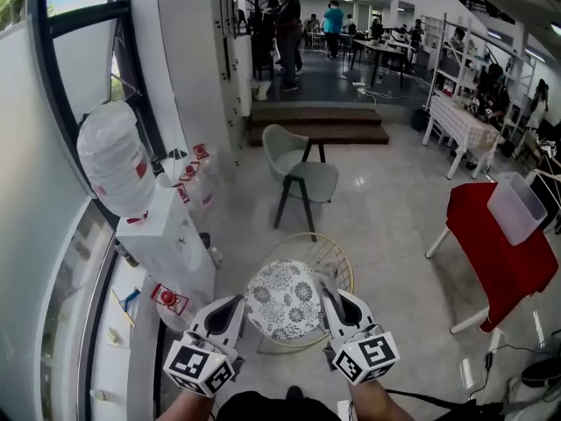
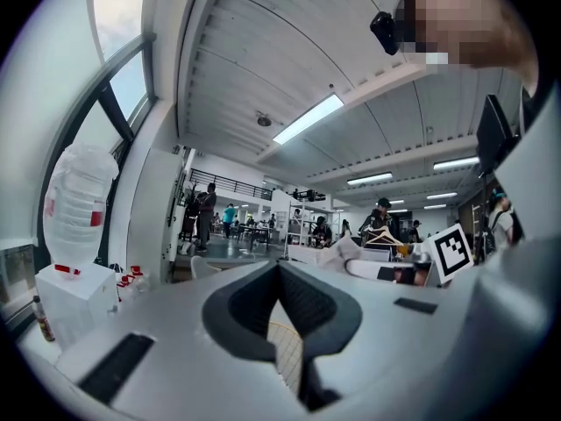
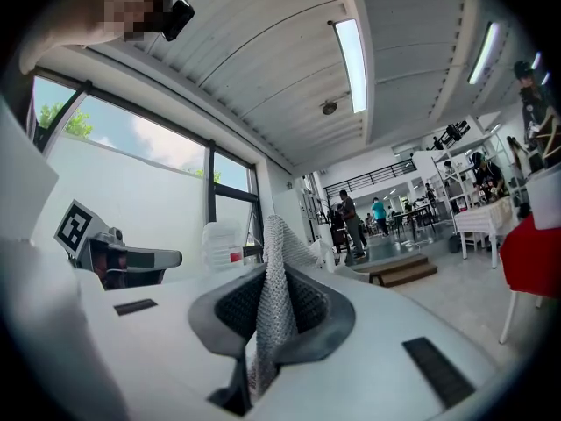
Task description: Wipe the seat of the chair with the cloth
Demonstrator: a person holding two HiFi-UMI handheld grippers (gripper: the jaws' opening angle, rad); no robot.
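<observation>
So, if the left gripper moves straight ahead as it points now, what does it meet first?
Probably the chair's wire back: the left gripper points across the patterned seat toward it. Depth is unclear, so it might pass above.

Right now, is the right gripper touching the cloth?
Touching. The right gripper view shows the cloth pinched between the right gripper's shut jaws.

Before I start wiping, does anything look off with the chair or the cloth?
Nothing stands out. The chair stands upright with its patterned cushion lying on the seat. The cloth is pinched in the right gripper. The left gripper is shut with nothing in it.
</observation>
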